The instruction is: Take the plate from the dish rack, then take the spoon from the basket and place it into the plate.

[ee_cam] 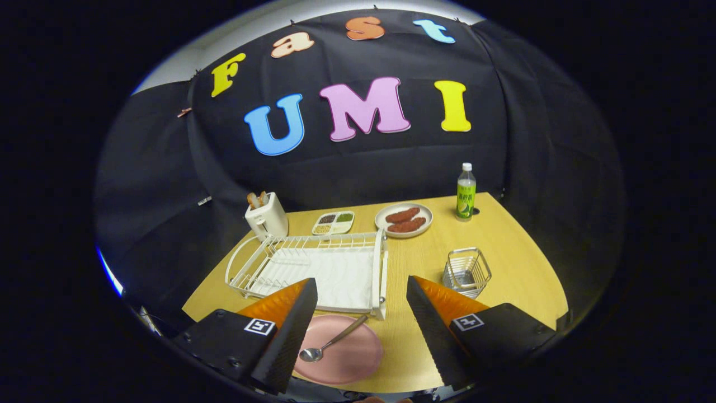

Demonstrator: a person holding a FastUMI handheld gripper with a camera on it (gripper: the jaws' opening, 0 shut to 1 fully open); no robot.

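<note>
A pink plate [349, 352] lies flat on the wooden table [514, 268], just in front of the white dish rack [313, 268]. A metal spoon [331, 340] rests in the plate, bowl toward me and handle pointing at the rack's near corner. My gripper [361, 330] hovers above the plate, open, with nothing between its fingers. The left finger [291, 330] covers the plate's left edge. The small wire basket [466, 272] stands beyond the right finger [430, 330].
Behind the rack stand a white toaster [266, 215] with bread, a small divided dish [333, 222], a plate of reddish food [404, 219] and a green bottle [465, 192]. Bare tabletop lies between the rack and the basket.
</note>
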